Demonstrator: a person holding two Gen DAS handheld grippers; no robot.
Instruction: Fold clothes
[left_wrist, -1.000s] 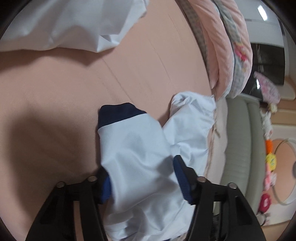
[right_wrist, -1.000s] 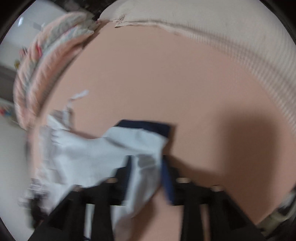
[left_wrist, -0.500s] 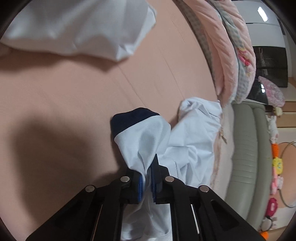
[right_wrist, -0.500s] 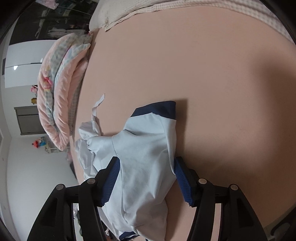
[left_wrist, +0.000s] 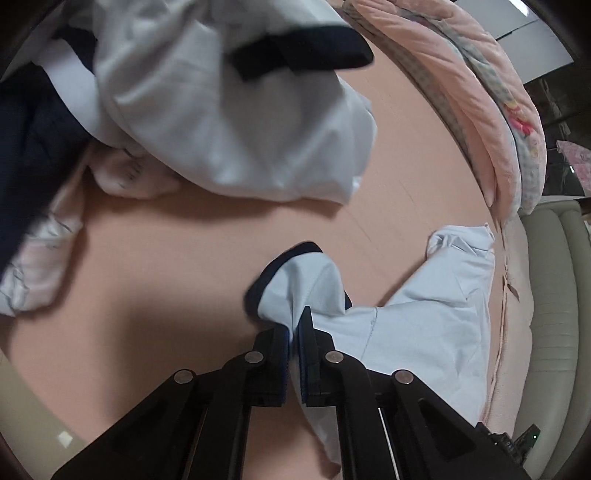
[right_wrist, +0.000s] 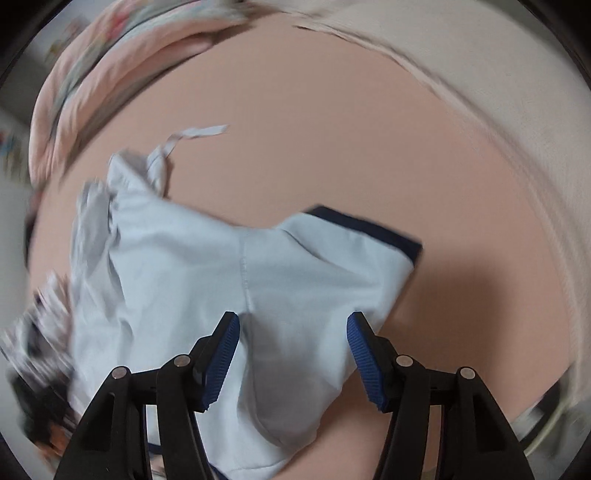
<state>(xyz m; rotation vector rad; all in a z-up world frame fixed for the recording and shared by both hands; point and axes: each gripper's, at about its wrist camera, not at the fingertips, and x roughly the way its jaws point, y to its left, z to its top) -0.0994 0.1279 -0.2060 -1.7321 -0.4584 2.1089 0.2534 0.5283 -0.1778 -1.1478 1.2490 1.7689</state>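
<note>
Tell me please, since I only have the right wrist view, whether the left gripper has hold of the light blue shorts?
Observer: Yes, the left gripper is shut on a pinch of the light blue shorts near the navy-trimmed leg hem.
Operator: Is anything else lying on the bed?
Observer: A pile of white and navy clothes lies beyond the shorts.
Operator: What is past the bed's edge?
Observer: A pale green cushioned seat sits alongside it.
</note>
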